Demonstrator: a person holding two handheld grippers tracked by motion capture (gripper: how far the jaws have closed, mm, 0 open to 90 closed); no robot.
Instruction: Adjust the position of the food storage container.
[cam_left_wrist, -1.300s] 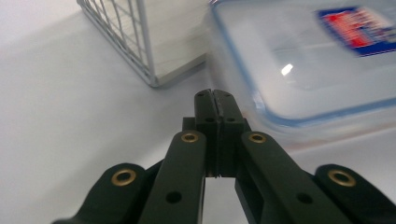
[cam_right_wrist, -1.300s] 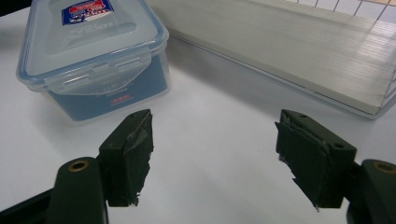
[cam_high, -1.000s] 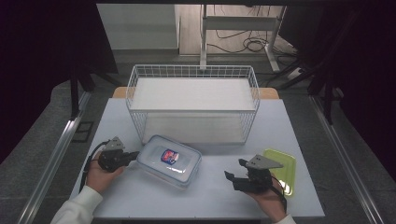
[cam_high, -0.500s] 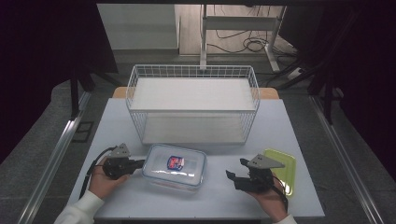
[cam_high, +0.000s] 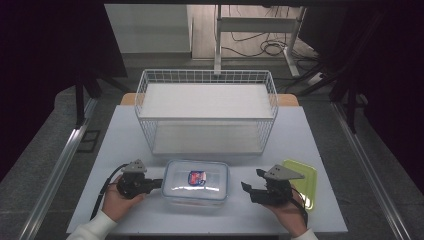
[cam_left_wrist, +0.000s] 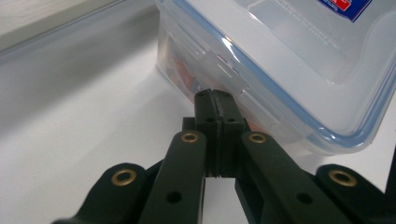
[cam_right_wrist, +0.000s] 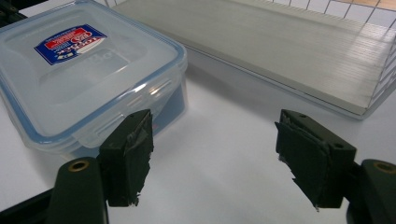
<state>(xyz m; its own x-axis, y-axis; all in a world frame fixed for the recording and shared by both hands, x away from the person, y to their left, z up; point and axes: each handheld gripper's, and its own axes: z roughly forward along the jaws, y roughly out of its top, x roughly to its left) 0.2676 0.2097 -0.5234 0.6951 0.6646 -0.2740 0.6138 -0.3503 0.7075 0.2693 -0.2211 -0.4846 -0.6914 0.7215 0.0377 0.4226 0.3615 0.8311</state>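
Observation:
A clear plastic container (cam_high: 196, 181) with a blue-rimmed lid and a red-and-blue label lies flat near the table's front edge. My left gripper (cam_high: 159, 183) is shut, and its tips touch the container's left side. In the left gripper view the closed jaws (cam_left_wrist: 215, 95) press against a side latch of the container (cam_left_wrist: 289, 56), with nothing between them. My right gripper (cam_high: 246, 187) stands open a short way to the container's right. In the right gripper view the container (cam_right_wrist: 84, 70) lies beyond the left pad (cam_right_wrist: 128, 156), and bare table shows between the jaws.
A white wire basket (cam_high: 205, 76) with a shelf board inside stands across the middle of the table (cam_high: 125, 135). A green lid (cam_high: 302, 175) lies flat at the front right, beside my right hand. Dark floor surrounds the table.
My left gripper has moved to the right, pushing the container. The container has turned from a skewed pose to square with the table's edge and sits further right. The right gripper has stayed put.

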